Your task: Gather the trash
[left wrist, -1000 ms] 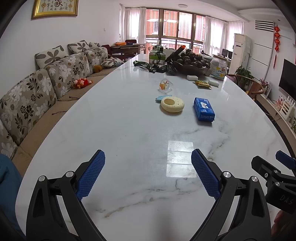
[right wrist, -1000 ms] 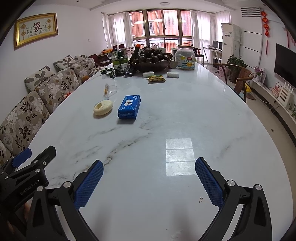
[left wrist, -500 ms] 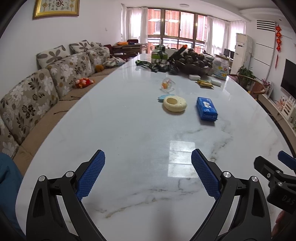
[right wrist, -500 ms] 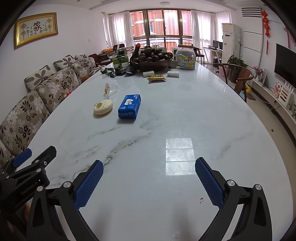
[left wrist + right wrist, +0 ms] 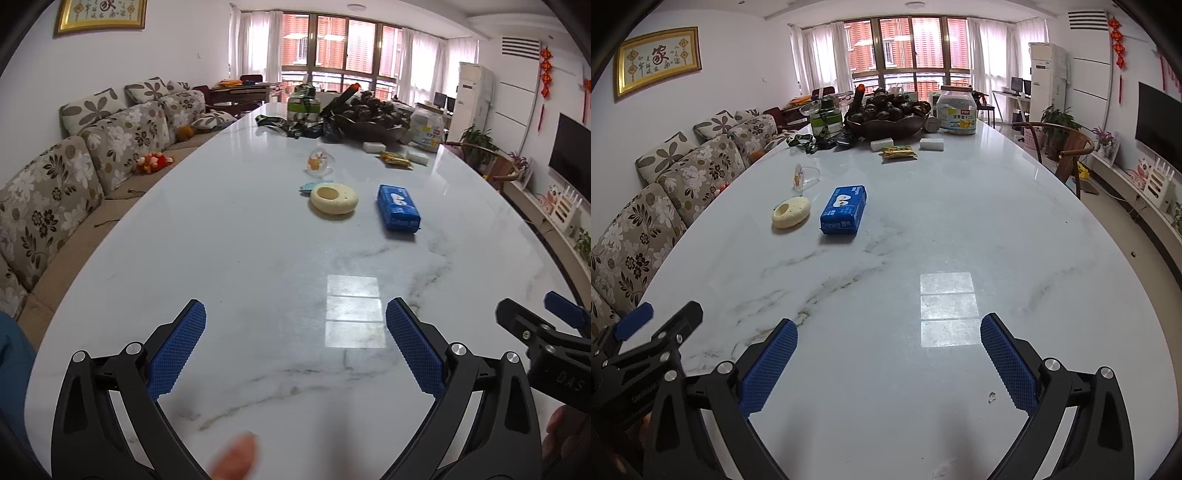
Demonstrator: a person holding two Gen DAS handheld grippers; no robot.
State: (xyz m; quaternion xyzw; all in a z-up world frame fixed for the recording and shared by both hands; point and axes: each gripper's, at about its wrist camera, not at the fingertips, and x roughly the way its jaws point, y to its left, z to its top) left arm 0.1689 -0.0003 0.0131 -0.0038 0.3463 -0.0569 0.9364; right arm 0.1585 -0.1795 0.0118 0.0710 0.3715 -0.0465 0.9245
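Through the left wrist I see my left gripper point(image 5: 293, 341) spread wide and empty over the near end of the table point(image 5: 240, 258), with a blue pack point(image 5: 398, 207) mid-table beside a cream ring point(image 5: 334, 199). Through the right wrist, my right gripper point(image 5: 888, 360) gapes wide too; a clear wrapper point(image 5: 805, 176) lies beyond the ring, toward the table's left edge.

Left gripper point(image 5: 294, 325) low over white marble table point(image 5: 229, 236), 2 blue-padded fingers point(image 5: 176, 352) spread wide, nothing between. Fingertip blur at bottom edge. Right gripper point(image 5: 546, 339) partly visible at right edge. Mid-table: cream ring-shaped holder point(image 5: 334, 199), blue tissue pack point(image 5: 398, 208) just beside it, clear plastic wrapper point(image 5: 320, 162) beyond. Far end: dark bowl of fruit point(image 5: 373, 119), yellow snack packet point(image 5: 397, 159). Floral sofa point(image 5: 74, 177) along left.
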